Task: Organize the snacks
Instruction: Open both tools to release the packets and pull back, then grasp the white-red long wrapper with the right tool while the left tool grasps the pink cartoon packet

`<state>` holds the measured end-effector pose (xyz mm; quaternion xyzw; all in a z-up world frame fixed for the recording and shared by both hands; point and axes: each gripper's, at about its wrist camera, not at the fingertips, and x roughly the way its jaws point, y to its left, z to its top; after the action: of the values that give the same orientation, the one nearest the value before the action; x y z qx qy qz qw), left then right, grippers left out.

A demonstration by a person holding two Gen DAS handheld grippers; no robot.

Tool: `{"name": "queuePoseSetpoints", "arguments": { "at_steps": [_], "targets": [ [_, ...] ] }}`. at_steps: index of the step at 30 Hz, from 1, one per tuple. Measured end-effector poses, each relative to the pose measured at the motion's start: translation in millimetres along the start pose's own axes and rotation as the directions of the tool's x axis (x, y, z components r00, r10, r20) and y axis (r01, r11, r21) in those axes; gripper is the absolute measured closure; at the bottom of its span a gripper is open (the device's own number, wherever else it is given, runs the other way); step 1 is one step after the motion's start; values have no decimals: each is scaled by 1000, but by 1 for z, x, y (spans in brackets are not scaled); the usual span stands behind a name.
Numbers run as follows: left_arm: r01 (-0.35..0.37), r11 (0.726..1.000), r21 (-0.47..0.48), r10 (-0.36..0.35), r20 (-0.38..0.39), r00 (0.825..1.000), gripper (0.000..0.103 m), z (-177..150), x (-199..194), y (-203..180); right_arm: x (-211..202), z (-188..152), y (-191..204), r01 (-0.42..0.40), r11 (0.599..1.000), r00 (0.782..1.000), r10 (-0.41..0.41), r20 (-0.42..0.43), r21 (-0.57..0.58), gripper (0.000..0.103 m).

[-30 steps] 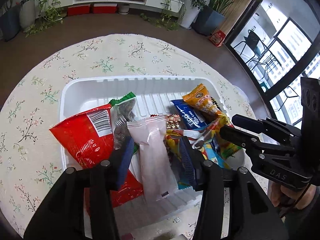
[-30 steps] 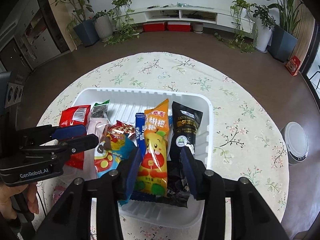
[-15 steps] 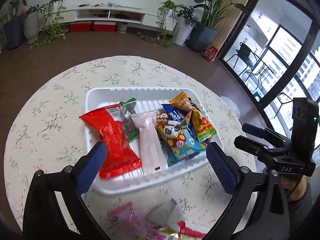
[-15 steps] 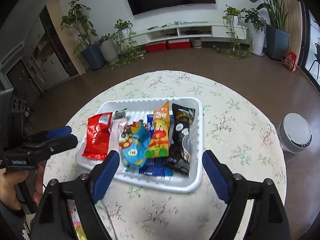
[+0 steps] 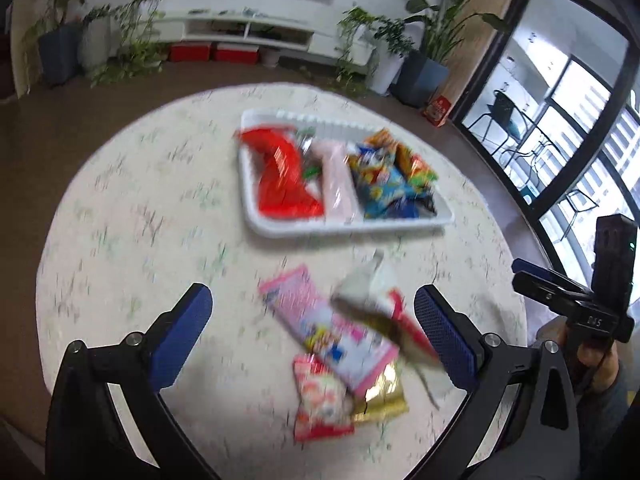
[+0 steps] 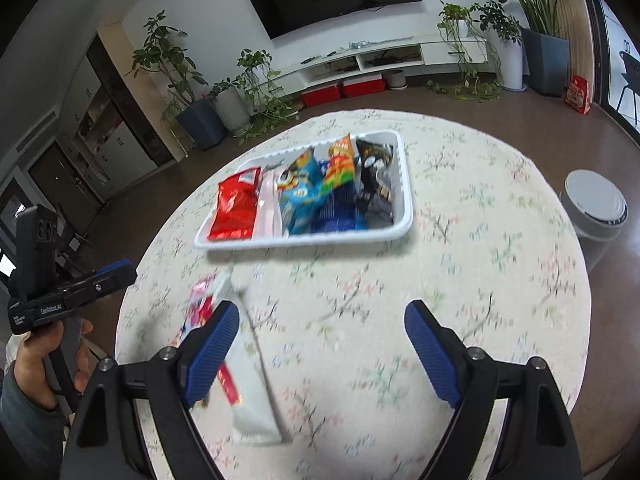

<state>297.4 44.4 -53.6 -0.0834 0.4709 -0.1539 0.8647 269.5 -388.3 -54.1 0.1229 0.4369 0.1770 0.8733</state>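
Tray (image 6: 404,184), far side of table (image 6: 500,272): about 6 snack pkts filed. Near edge: about 4 loose pkts (image 5: 340,332) left. Left gripper (image 5: 312,320), right gripper (image 6: 320,340): jaws spread, nothing held.

My left view is smeared: the loose snack packets (image 5: 340,332) at lower centre have no readable print, and I cannot tell how they overlap. In my right view, my own finger (image 6: 208,354) hides part of the white packet (image 6: 252,380). The tablecloth (image 6: 440,280) pattern blurs too.
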Motion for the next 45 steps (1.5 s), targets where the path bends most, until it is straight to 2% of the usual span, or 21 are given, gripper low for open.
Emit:
{"name": "queuePoseSetpoints", "arguments": {
  "at_steps": [5, 8, 13, 16, 23, 26, 32, 34, 39, 45],
  "targets": [
    [-27, 995, -95, 22, -53, 998, 1, -37, 5, 17, -6, -28, 18, 4, 1000, 1000, -4, -19, -12, 16],
    [-27, 994, -105, 19, -71, 997, 1, -45, 12, 15, -9, -44, 34, 32, 998, 999, -33, -19, -57, 17],
    [-47, 997, -65, 41, -101, 994, 1, -39, 24, 5, -9, -61, 50, 46, 994, 999, -49, -20, -103, 25],
    [-52, 997, -53, 45, -129, 991, 1, -29, 38, 0, -4, -59, 54, 57, 991, 998, -61, -27, -123, 29],
    [-63, 998, 13, 64, -208, 976, 4, -14, 77, -14, 7, -55, 64, 57, 985, 997, -64, -39, -162, 29],
    [-66, 998, 18, 68, -217, 974, 15, -11, 87, -12, 12, -56, 65, 54, 984, 997, -63, -48, -169, 29],
    [-74, 996, 55, 85, -222, 971, 47, 0, 95, -7, 21, -57, 65, 64, 981, 995, -78, -69, -183, 29],
    [-90, 992, 94, 109, -227, 968, 59, 1, 96, -7, 24, -56, 65, 68, 981, 994, -83, -76, -184, 29],
    [-126, 968, 215, 176, -232, 957, 62, -6, 96, -16, 30, -54, 72, 83, 971, 991, -104, -84, -224, 32],
    [-162, 944, 287, 232, -232, 944, 61, -9, 97, -15, 41, -47, 82, 86, 954, 986, -122, -112, -288, 35]
  ]
}}
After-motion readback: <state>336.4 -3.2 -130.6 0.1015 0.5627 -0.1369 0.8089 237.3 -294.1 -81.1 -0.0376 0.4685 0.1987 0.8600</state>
